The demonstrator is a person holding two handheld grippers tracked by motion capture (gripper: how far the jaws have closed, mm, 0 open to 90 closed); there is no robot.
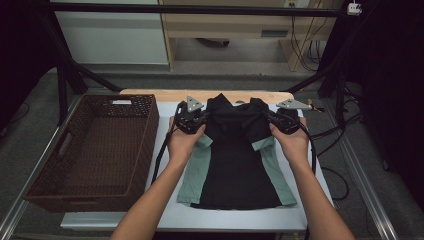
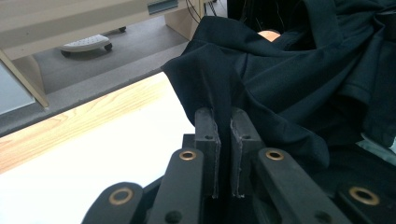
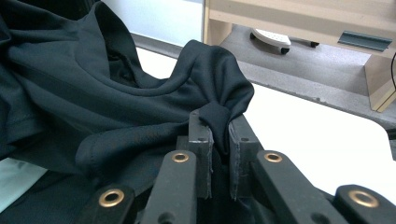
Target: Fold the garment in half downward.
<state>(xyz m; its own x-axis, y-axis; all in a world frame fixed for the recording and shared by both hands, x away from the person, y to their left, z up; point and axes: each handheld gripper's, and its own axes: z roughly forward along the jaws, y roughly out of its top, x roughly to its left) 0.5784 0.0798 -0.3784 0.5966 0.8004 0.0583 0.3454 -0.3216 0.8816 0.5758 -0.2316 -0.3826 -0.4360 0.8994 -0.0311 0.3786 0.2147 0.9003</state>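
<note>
You had the black shirt [image 1: 235, 150] laid out on the white table [image 1: 165, 220], its lower half lying flat with the pale green sleeves [image 1: 195, 172] folded in along both sides, and its top end lifted and bunched up between your two hands at the far side. Your left gripper [image 1: 192, 117] was pinching the shirt's upper left corner: in the left gripper view the jaws stood narrow with a fold of black cloth clamped between the pads [image 2: 208, 135]. Same deal on the other side, your right gripper [image 1: 285, 120] had its jaws nearly closed on a wad of the black fabric, which bulged out over the pads [image 3: 201, 140] in the right gripper view.

As for the surroundings, a dark brown wicker basket [image 1: 145, 145] sat just beside the shirt on your left, right at the table's edge. A strip of light wood [image 1: 150, 92] ran along the far edge of the table. Past that was grey floor [image 1: 225, 75], a light wooden desk [image 1: 225, 25] with cables [image 1: 305, 45] hanging at its right end, and black frame poles [image 1: 62, 90] around the station.
</note>
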